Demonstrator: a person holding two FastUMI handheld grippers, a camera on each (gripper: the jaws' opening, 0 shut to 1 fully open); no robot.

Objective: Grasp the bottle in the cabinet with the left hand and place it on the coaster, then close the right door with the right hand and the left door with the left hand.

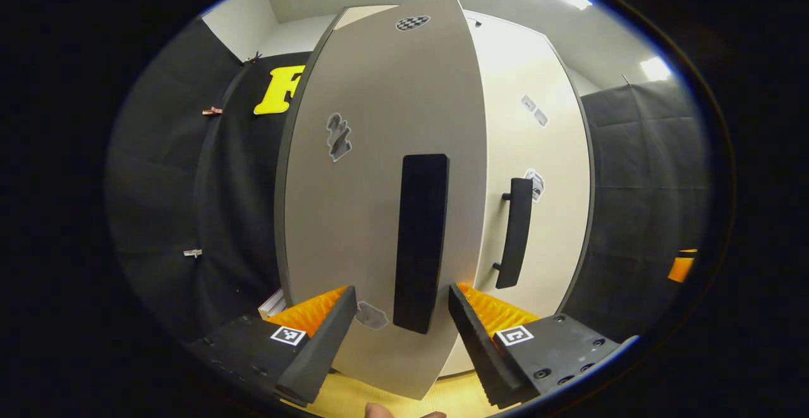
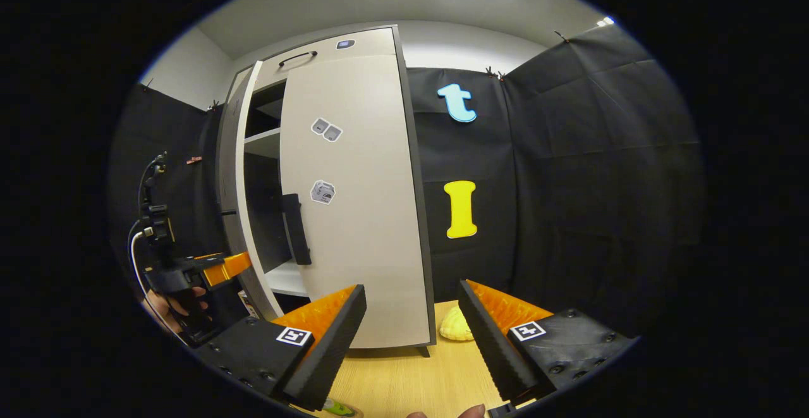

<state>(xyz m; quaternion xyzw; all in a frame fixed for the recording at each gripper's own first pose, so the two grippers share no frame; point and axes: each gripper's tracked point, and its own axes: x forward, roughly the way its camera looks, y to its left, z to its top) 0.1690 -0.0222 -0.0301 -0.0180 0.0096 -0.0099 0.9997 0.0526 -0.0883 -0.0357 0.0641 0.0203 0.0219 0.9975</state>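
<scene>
In the left gripper view the cabinet's left door (image 1: 354, 215) stands ajar right in front of me. Its black handle (image 1: 420, 241) rises between the fingers of my left gripper (image 1: 401, 304), which is open and holds nothing. Beside it the right door (image 1: 537, 152) is shut, with its handle (image 1: 515, 231) facing me. In the right gripper view my right gripper (image 2: 411, 304) is open and empty, back from the cabinet over the wooden table (image 2: 404, 374). The left gripper (image 2: 189, 279), held by a hand, sits at the ajar left door (image 2: 243, 184). A green bit (image 2: 338, 408) shows at the bottom edge.
Through the gap I see bare white shelves (image 2: 265, 140) inside the cabinet. A pale yellow object (image 2: 458, 326) lies on the table by the cabinet's right foot. Black cloth walls close in behind and to the right. An orange part (image 1: 681, 266) shows at the far right.
</scene>
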